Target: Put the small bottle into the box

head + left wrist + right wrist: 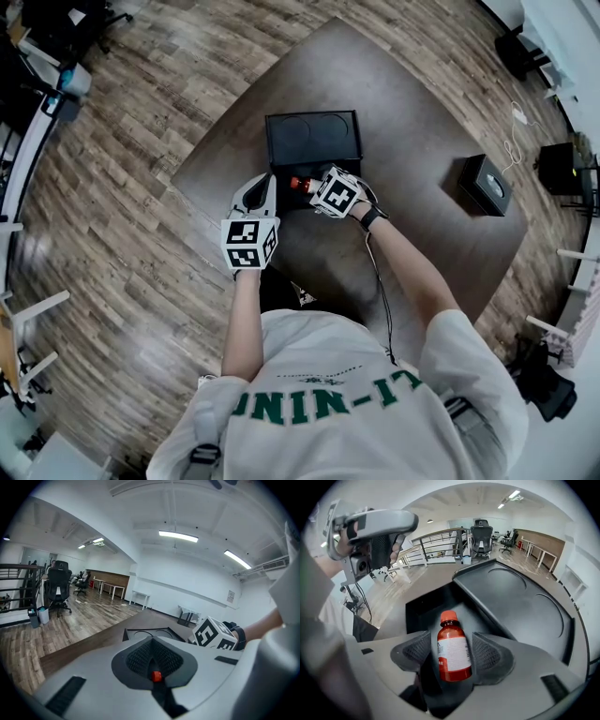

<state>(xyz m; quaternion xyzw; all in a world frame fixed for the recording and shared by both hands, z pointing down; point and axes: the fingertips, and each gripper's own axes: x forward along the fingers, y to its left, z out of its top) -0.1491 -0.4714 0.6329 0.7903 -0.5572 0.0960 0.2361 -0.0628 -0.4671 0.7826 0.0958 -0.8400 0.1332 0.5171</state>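
Observation:
A small amber bottle (452, 651) with a red cap lies between the pads of my right gripper (453, 654), cap pointing away over the black box's hollow (423, 613). A dark gap shows beside the bottle on the left, so the jaws stand open around it. The box's lid (520, 602) leans back, open. From the head view, the bottle (301, 183) and right gripper (311, 186) are at the box's front, below the raised lid (312, 137). My left gripper (265, 184) sits just left of the box, pads together (154, 660), holding nothing.
A second, smaller black box (486, 185) sits at the right of the brown table (412, 122). The table's left edge (202, 159) runs close to the left gripper. Wood floor, office chairs and a railing lie beyond.

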